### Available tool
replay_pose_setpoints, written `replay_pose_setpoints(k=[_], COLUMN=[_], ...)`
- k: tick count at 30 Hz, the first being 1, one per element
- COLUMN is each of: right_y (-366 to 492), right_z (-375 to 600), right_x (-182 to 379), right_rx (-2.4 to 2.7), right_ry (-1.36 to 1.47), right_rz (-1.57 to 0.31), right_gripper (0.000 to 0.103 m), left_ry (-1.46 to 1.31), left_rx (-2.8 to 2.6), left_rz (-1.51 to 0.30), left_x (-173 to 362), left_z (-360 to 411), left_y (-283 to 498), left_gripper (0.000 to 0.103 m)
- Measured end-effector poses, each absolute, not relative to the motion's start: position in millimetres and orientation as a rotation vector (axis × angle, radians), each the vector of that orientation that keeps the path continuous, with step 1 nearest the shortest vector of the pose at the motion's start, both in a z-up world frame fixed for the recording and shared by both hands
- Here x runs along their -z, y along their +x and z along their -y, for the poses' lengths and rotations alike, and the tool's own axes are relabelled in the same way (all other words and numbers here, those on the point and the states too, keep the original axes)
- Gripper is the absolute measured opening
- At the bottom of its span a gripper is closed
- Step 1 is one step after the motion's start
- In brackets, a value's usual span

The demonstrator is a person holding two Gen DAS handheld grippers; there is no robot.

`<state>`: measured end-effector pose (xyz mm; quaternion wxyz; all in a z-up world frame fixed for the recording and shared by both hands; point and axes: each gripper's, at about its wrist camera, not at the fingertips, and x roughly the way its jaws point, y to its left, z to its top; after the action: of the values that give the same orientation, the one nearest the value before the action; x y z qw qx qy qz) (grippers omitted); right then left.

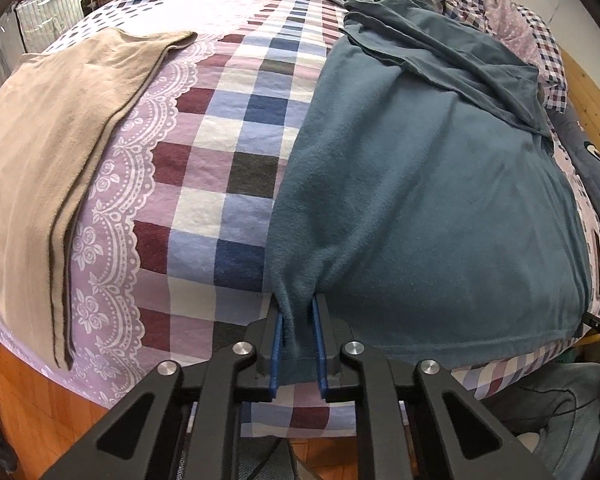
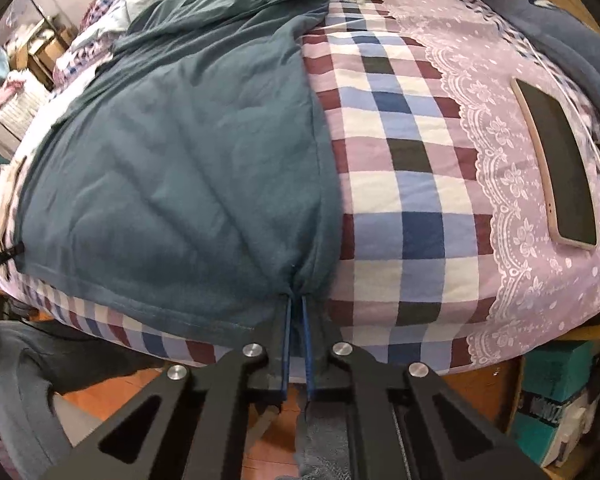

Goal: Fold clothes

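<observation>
**Two grippers pinch the hem of a teal shirt at the edge of the bed**

The left gripper (image 1: 298, 320) is clamped on the near left corner of a teal shirt (image 1: 420, 184), its blue pads (image 1: 278, 344) pressing a bunched fold of cloth between them; the right gripper (image 2: 296, 312) is clenched on the opposite corner of the same hem, jaws nearly together with fabric gathered at the tips; holding both bottom corners at once looks like the start of a fold, the hem ready to be carried up over the body of the shirt. The shirt lies spread face down or up, which cannot be told, along the near half of the bed (image 1: 228, 152), its hem right at the mattress edge and its upper part rumpled toward the far side; the cloth is soft, matte and slightly fleecy, creased in long diagonal lines, with a stitched hem. The bedsheet beneath is a checked cotton in blue, maroon, white and lilac, bordered by a printed white lace pattern; a tan garment (image 1: 60, 128), already folded flat into a long rectangle, rests well apart on the left; a phone (image 2: 556, 168) with a pale rim and dark glass lies on the lilac border to the right, clear of the shirt.
</observation>
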<state>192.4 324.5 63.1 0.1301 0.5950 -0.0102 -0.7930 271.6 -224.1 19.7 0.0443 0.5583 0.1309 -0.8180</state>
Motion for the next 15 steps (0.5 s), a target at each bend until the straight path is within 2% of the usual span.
replay_pose_setpoints(k=[7,10,12,15], right_y=[177.6,177.5,187.1,203.7], right_z=[-387.7,-394.2,-386.8,-362.9], right_x=[-64.8,-59.0,-53.0,-44.9], right_rx=[2.271,2.245,2.252,2.273], right_ry=[1.707,1.732,1.740,1.764], right_rz=[0.318,0.351,0.336,0.262], right_gripper=[0.008,0.018,0.034,0.036], left_ry=[1.708,1.710,1.711,1.714], left_rx=[2.496,2.491,2.488,2.483], left_rz=[-0.402,-0.406,-0.408,-0.410], left_x=[-19.0,-17.2,-16.2,-15.8], left_z=[222.5,219.1,217.8,218.5], left_y=[267.1,262.1,260.5,261.4], left_gripper=[0.011,0.011,0.011,0.011])
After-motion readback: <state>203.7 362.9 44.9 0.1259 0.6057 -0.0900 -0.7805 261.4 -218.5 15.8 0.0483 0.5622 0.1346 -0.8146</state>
